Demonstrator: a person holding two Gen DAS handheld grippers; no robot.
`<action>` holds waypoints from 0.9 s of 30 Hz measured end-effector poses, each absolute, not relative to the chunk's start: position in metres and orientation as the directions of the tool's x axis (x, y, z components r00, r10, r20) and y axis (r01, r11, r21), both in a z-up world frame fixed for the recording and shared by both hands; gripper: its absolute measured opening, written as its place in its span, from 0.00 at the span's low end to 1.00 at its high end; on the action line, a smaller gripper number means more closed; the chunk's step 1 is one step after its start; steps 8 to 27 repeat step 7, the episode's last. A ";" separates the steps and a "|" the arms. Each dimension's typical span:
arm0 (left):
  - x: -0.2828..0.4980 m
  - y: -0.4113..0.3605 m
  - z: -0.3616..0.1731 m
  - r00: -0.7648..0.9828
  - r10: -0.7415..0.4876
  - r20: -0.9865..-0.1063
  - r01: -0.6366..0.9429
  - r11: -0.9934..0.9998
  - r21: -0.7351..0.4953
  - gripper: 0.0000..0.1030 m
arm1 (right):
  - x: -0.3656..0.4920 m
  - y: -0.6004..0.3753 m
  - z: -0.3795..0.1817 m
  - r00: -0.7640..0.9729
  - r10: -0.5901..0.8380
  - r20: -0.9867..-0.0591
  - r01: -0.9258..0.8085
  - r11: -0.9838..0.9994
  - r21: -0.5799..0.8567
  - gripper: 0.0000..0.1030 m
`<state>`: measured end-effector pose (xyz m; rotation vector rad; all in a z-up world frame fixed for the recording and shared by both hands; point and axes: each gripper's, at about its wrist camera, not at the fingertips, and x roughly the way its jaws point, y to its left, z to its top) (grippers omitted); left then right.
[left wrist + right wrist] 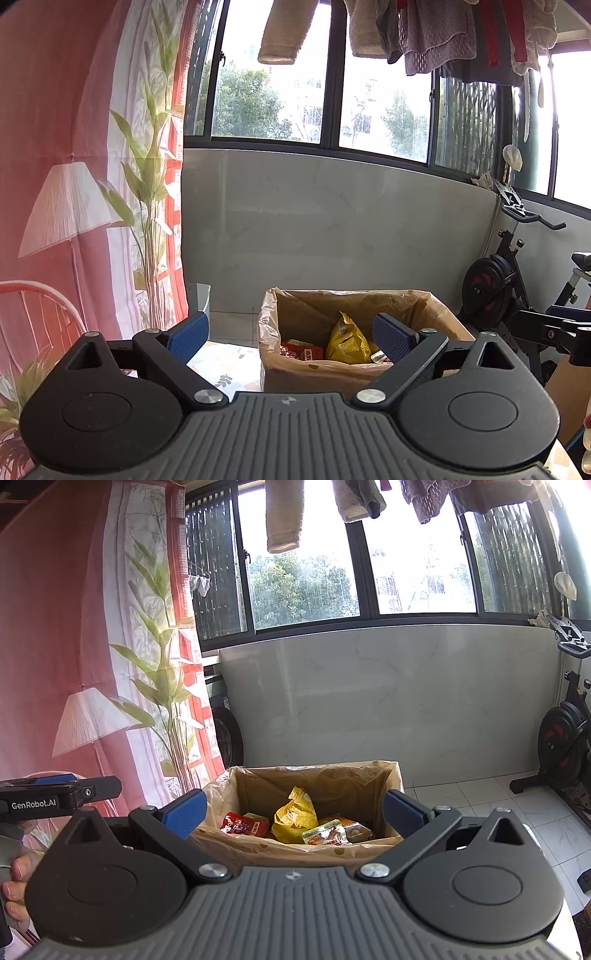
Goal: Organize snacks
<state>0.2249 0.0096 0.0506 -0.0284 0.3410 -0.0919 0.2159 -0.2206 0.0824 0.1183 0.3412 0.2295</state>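
Windows (303, 590) shine behind the snack box (317, 775); both claws (291, 336) (295, 814) spread apart, "GenRobot.AI" on the left one.

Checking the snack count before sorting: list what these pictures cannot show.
- Box floor: left wrist view, the near wall and right finger hide it.
- Snacks under the yellow bag: right wrist view, buried.
- Packet print: too small to read.
- Table: the gripper body covers most of it in both views.

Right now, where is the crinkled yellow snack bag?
The crinkled yellow snack bag stands mid-floor inside the plastic-lined cardboard box, seen in both wrist views, with the red packet to its left.
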 end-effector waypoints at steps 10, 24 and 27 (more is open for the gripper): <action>0.226 0.010 0.049 0.937 -0.097 -0.335 0.086 0.995 -0.047 0.94 | 0.216 -0.221 0.082 0.916 0.244 -0.319 -0.204 0.967 0.153 1.00; 0.226 0.010 0.049 0.937 -0.097 -0.335 0.086 0.995 -0.047 0.94 | 0.216 -0.221 0.082 0.916 0.244 -0.319 -0.204 0.967 0.153 1.00; 0.226 0.010 0.049 0.937 -0.097 -0.335 0.086 0.995 -0.047 0.94 | 0.216 -0.221 0.082 0.916 0.244 -0.319 -0.204 0.967 0.153 1.00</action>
